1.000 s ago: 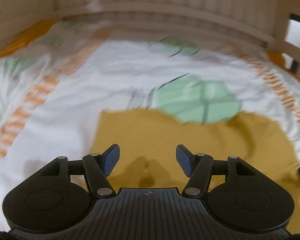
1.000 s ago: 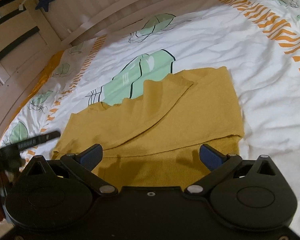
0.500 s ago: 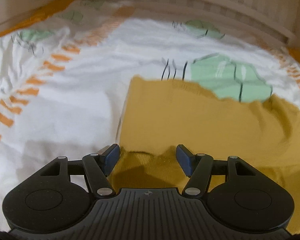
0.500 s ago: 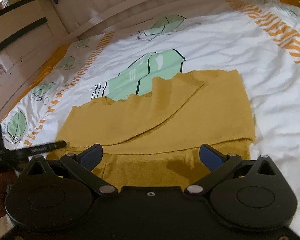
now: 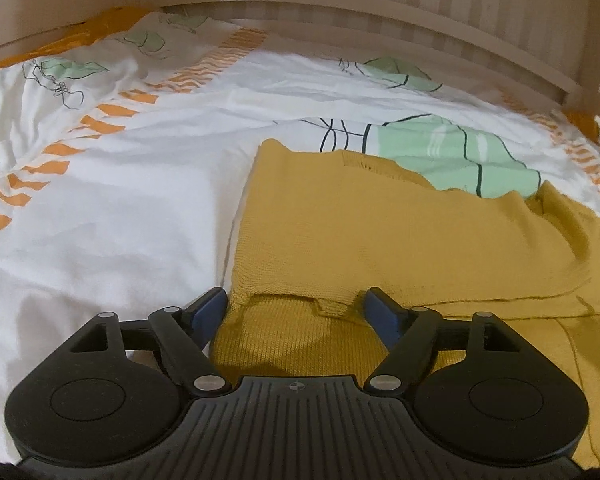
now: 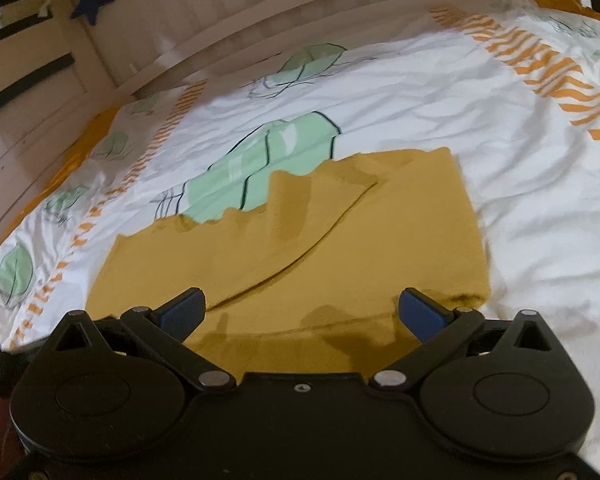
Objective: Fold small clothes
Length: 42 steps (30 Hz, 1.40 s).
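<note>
1. A mustard-yellow knitted garment (image 5: 400, 240) lies partly folded on a white bed cover printed with green leaves and orange stripes (image 5: 120, 208), with a pale wooden slatted bed rail (image 5: 340, 4) beyond it
2. The left gripper (image 5: 296, 308) has its blue-padded fingers apart and its jaws are opening; the garment's near left corner and a small raised pucker of knit lie between the fingertips, and neither pad presses on the cloth
3. The left fingertip sits just beside the garment's left edge, over the white cover; the right fingertip is over the knit
4. The right gripper (image 6: 302, 312) holds its fingers wide apart over the garment's near edge, gripping nothing
5. Ahead of the right fingers, a folded-over flap of the garment (image 6: 300, 216) crosses diagonally, its far edge jagged against a green leaf print
6. A dark blue star (image 6: 92, 0) hangs on the rail far left of the right fingers
</note>
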{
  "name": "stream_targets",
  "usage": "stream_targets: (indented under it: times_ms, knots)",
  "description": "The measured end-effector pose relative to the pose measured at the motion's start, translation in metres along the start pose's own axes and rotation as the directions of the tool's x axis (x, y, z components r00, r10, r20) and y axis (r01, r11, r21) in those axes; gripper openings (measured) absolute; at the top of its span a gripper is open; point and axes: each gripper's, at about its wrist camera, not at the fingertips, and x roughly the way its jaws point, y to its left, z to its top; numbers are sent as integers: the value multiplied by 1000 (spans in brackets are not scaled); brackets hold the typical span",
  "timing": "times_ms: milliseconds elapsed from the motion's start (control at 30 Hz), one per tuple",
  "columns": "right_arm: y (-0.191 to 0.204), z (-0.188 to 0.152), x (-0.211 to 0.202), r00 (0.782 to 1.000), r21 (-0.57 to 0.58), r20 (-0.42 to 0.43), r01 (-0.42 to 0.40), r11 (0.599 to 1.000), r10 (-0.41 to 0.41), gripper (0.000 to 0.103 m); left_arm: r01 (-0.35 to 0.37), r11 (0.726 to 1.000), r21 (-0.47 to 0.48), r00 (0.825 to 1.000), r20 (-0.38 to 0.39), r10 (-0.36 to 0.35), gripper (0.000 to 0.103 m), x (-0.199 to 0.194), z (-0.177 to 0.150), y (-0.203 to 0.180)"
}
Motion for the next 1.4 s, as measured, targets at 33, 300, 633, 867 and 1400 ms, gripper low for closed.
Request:
stream_targets:
  times_ms: [33, 300, 633, 867, 1400]
  knots:
    - [-1, 4, 2, 1000, 0, 6, 6, 1000, -6, 102, 1, 1000, 0, 1000, 3, -1, 75, 0, -1, 0]
    - [2, 45, 39, 997, -52, 24, 72, 996, -70, 67, 12, 1000, -11, 1000, 14, -12, 75, 1, -1, 3]
    - [-12, 56, 80, 994, 14, -31, 104, 994, -104, 51, 30, 999, -30, 999, 22, -29, 75, 1, -2, 6]
    - [-1, 60, 52, 998, -17, 20, 56, 998, -56, 12, 32, 999, -32, 999, 23, -32, 76, 1, -2, 7]
    - [-40, 20, 10, 995, 62, -9, 104, 993, -103, 30, 30, 999, -31, 999, 24, -29, 76, 1, -3, 6]
